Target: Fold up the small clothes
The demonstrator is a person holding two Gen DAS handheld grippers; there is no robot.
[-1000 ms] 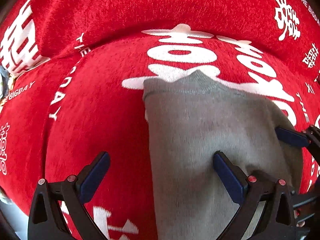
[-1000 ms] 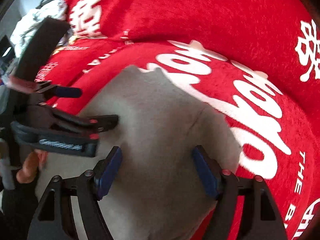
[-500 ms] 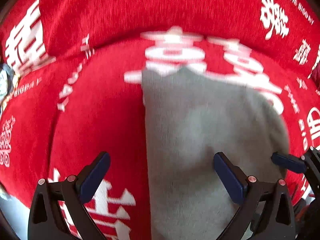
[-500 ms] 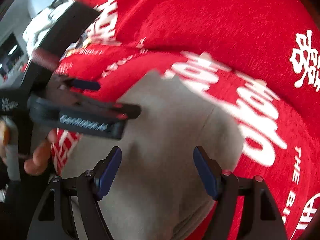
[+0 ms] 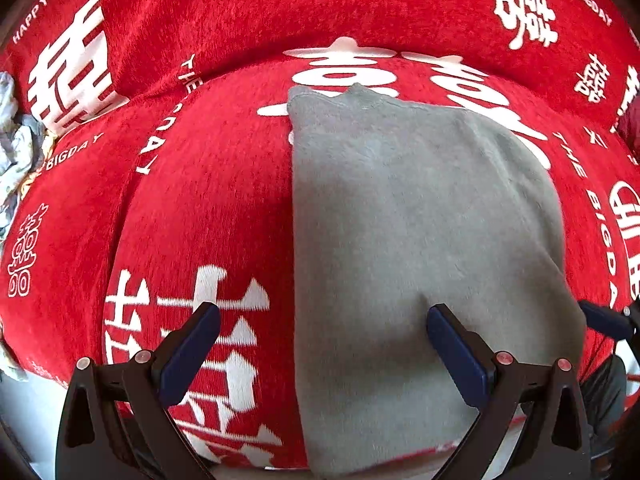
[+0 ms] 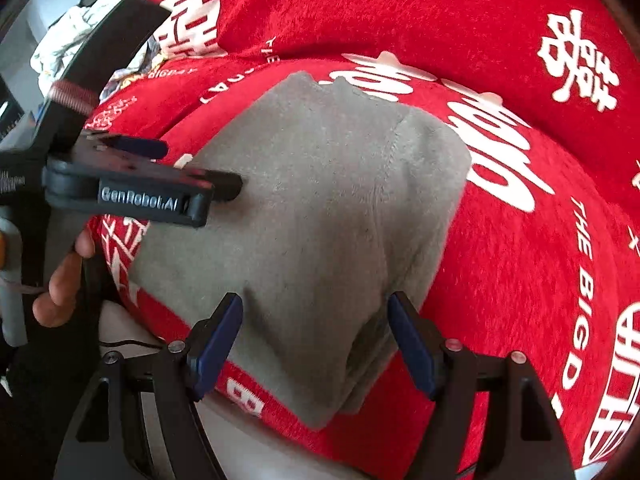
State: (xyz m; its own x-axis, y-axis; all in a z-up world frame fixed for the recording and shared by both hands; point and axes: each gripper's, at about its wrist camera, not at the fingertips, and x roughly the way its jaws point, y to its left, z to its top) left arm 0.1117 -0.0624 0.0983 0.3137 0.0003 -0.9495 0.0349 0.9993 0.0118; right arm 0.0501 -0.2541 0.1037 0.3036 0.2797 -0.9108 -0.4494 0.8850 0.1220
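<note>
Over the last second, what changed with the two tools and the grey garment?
The left tool backed toward the cushion's near edge, more of the red cover showing below it. In the right wrist view it rose across the grey garment. The right tool stayed open over the garment, which lay folded, unmoved.

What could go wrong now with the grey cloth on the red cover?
1. The grey garment hangs over the front edge of the red cover, so it may slide off.
2. Both the left gripper and right gripper are open, so nothing holds the fold.
3. A closing finger over red pile might pinch the cover too.
</note>
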